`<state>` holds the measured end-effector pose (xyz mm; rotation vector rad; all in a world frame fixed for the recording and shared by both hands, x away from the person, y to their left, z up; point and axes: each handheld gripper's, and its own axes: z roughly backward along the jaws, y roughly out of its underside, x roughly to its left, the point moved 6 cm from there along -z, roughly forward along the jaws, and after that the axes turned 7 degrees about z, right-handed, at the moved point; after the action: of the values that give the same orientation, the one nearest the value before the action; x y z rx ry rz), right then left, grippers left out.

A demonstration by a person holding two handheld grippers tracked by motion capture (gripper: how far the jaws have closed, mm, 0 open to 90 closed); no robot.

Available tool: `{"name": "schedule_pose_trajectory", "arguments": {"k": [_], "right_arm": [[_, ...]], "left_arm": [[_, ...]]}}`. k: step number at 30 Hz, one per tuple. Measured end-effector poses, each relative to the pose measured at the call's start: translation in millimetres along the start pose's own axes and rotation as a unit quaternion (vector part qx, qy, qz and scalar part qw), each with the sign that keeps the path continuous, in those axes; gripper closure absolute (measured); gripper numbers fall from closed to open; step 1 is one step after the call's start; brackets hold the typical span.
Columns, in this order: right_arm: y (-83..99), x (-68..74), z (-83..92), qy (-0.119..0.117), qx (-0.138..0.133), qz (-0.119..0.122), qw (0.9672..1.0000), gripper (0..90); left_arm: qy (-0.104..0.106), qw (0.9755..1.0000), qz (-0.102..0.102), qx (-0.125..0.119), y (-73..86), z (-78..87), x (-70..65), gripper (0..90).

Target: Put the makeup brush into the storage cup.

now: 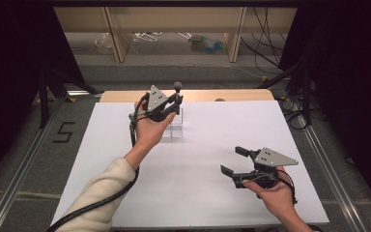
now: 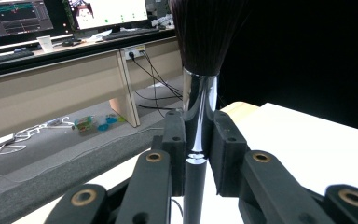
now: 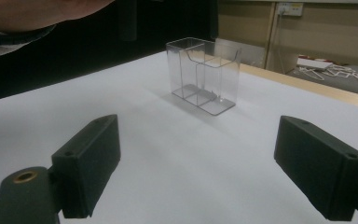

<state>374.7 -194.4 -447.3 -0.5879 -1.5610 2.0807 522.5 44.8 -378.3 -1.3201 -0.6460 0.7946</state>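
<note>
A makeup brush (image 2: 200,100) with a chrome ferrule, dark bristles and a black handle stands upright between the jaws of my left gripper (image 2: 199,140), which is shut on it. In the high view the left gripper (image 1: 174,102) hovers over a clear plastic organiser box (image 1: 175,126) with compartments, the brush head (image 1: 178,86) sticking up. The same clear box (image 3: 204,74) stands empty on the white sheet in the right gripper view. My right gripper (image 1: 234,160) rests low at the front right, open, nothing between its jaws; its two pads (image 3: 91,163) frame the box from afar.
The white sheet (image 1: 198,188) covers the table, a wooden edge (image 1: 125,95) showing at the back. Beyond it lie cables and shelf legs on the floor. A desk with monitors (image 2: 21,16) shows far off in the left gripper view.
</note>
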Motion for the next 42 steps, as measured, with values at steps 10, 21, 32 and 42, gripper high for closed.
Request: {"name": "schedule_pose_trajectory", "arguments": {"k": [10, 21, 32, 42], "right_arm": [[0.6, 2.2, 0.8, -0.006, 0.007, -0.011, 0.9999, 15.4], [0.9, 2.4, 1.1, -0.007, 0.01, -0.012, 0.9999, 15.4], [1.0, 2.5, 0.9, -0.009, 0.01, -0.014, 0.9998, 15.5], [1.3, 3.1, 0.1, -0.013, 0.009, -0.014, 0.9998, 15.6]], "left_arm": [[0.0, 1.0, -0.003, 0.003, 2.2, -4.1, 1.0, 77.6], [-0.004, 1.0, -0.002, 0.004, 2.6, -6.9, 2.0, 77.5], [-0.009, 0.9999, -0.009, 0.003, 3.4, -10.1, 4.7, 77.5], [-0.015, 0.9998, -0.016, 0.003, 4.8, -12.7, 7.1, 77.5]]}}
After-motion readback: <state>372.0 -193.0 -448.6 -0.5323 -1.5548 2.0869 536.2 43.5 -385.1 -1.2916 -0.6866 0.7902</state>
